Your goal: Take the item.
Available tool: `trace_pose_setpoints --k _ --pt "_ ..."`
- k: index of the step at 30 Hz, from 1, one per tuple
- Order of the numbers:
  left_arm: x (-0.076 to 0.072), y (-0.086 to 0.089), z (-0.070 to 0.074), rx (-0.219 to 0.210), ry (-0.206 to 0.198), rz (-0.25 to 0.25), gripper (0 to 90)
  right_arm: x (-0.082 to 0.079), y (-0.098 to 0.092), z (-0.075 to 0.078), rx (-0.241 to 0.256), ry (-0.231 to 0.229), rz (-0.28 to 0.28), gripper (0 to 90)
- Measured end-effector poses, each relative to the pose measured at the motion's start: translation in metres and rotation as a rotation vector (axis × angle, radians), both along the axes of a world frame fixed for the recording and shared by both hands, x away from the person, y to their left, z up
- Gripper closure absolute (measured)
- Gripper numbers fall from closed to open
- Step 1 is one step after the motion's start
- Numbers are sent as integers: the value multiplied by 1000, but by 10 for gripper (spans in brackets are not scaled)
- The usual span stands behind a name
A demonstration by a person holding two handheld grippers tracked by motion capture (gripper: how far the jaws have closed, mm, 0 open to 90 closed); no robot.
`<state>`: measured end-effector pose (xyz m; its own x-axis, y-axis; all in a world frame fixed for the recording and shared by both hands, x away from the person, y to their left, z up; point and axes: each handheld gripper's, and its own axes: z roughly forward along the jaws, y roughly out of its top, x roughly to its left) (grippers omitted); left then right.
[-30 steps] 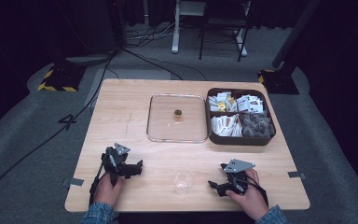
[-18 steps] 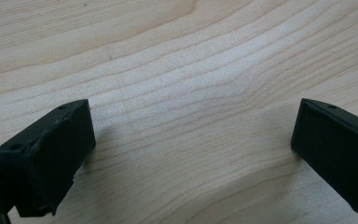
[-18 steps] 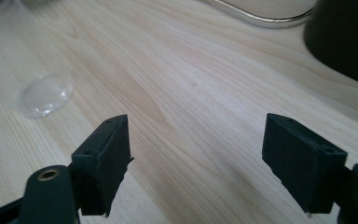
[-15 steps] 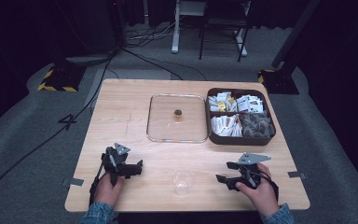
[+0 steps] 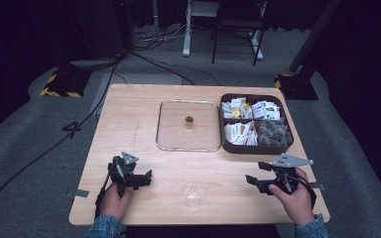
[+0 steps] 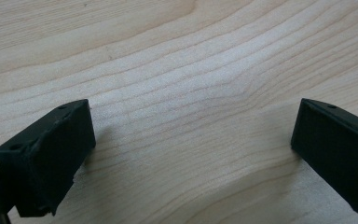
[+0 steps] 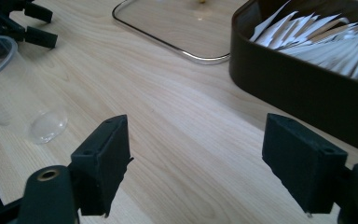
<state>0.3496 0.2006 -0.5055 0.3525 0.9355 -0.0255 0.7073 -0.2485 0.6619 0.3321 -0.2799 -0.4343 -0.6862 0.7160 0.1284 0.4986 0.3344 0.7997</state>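
A clear plastic cup [image 5: 194, 192] stands upright near the table's front edge, between the two hands; it also appears in the right gripper view [image 7: 9, 93]. My left gripper [image 5: 144, 177] rests low over the wood at the front left, open, with bare table between its jaws [image 6: 191, 140]. My right gripper [image 5: 256, 174] is held at the front right, open and empty [image 7: 196, 163], pointing toward the cup and the box. A clear glass lid [image 5: 188, 126] with a small brass knob lies flat mid-table.
A dark brown box [image 5: 230, 145] of paper sachets and tea bags sits at the right behind my right gripper, its wall close in the right gripper view [image 7: 298, 88]. The wooden table [image 5: 129, 119] has open room at the left and back. Cables lie on the floor beyond.
My right hand has moved its gripper to the right and slightly up off the table. The left gripper, the cup and the lid have stayed put.
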Motion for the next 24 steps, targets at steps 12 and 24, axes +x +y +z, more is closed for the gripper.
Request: trace_pose_setpoints --k 12,24 --pt "0 0 0 -1 0 1 0 14 -9 14 50 -79 -45 161" --pt "0 0 0 -1 -1 1 0 40 -14 31 6 -113 -148 165"
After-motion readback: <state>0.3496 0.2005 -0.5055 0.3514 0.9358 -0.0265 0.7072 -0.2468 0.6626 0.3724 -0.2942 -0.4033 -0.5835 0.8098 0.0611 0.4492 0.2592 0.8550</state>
